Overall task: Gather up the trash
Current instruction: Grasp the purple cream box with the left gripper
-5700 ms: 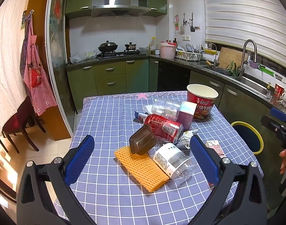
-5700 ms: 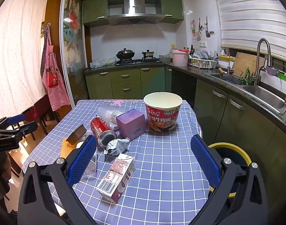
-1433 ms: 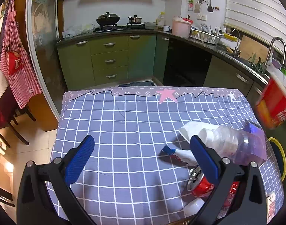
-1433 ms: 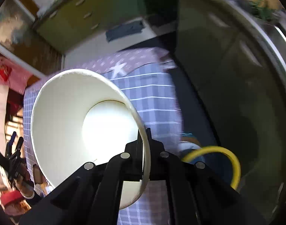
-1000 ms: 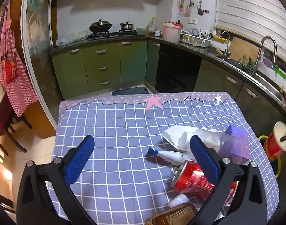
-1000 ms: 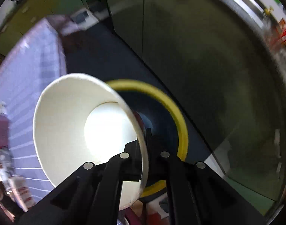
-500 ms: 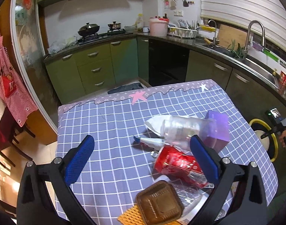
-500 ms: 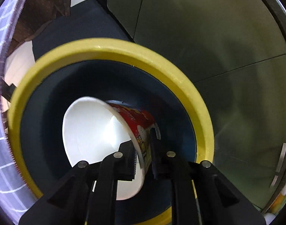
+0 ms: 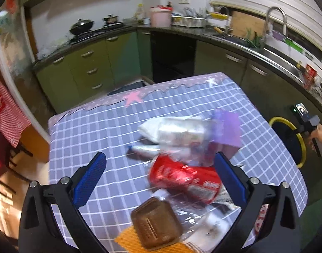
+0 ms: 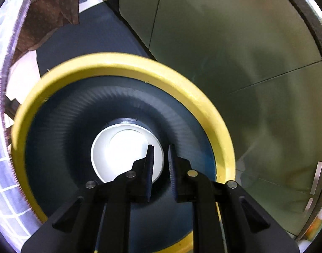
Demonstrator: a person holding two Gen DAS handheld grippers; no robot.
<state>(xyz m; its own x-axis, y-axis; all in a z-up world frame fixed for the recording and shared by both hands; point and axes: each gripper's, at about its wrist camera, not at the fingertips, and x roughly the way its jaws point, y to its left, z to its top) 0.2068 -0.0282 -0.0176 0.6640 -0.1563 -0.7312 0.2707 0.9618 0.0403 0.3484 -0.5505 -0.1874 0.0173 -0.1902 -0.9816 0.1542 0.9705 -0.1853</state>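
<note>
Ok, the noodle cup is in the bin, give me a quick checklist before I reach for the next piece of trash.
1. Noodle cup released, lying at the bottom of the bin: ok.
2. Right gripper holds nothing, jaws slightly parted above the bin: ok.
3. Left gripper wide open, nothing between its jaws: ok.
4. Trash still on the table: red can, brown tray, purple box: ok.
5. Which item is free to lift: cannot tell, the pile overlaps and is blurred.

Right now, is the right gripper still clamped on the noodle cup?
No. The right gripper has its jaws apart and empty, and the noodle cup lies below at the bottom of the yellow-rimmed bin.
</note>
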